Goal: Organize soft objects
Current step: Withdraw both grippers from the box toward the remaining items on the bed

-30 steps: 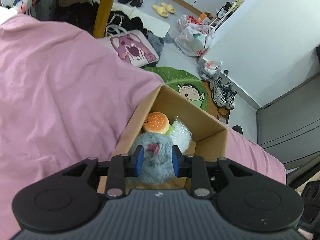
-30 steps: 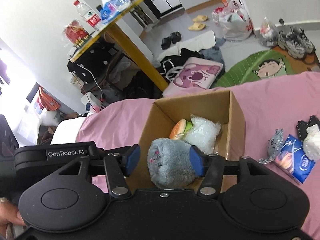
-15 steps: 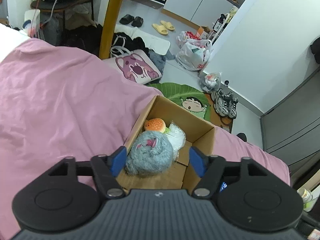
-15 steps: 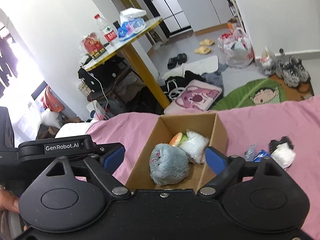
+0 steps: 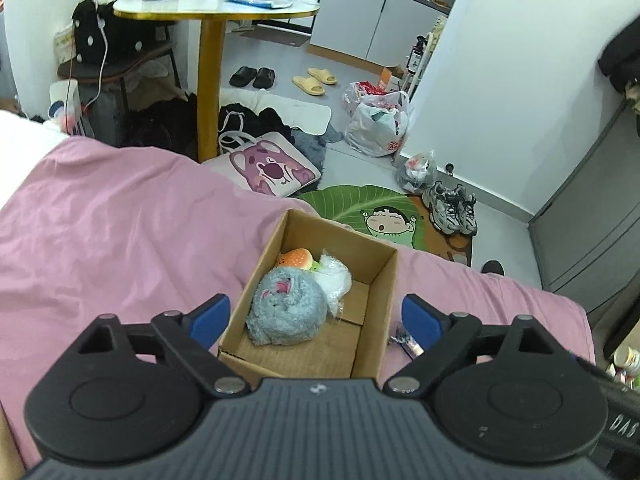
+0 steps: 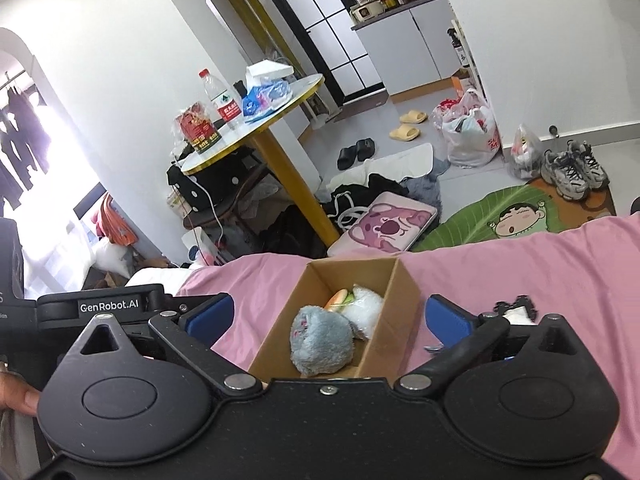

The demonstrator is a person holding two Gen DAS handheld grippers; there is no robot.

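A brown cardboard box (image 5: 382, 292) (image 6: 402, 304) stands on the pink bedsheet (image 5: 120, 240). Inside lie a grey fluffy plush (image 5: 286, 306) (image 6: 320, 338), a burger plush (image 5: 297, 259) (image 6: 338, 299) and a clear plastic-wrapped soft item (image 5: 334, 276) (image 6: 364, 306). My left gripper (image 5: 318, 318) is open and empty, raised above the box's near end. My right gripper (image 6: 328, 316) is open and empty, also held above the box. More small soft items (image 6: 514, 310) lie on the sheet to the right of the box, partly hidden by my right finger.
The bed ends just past the box. Beyond, on the floor, are a pink bear cushion (image 5: 272, 168), a green leaf rug (image 5: 376, 212), sneakers (image 5: 454, 208), plastic bags (image 5: 378, 124) and a round yellow-legged table (image 5: 212, 12). A small item (image 5: 406, 342) lies right of the box.
Both grippers opened, let go of the grey plush into the box, and pulled back and up. The box now looks smaller and farther.
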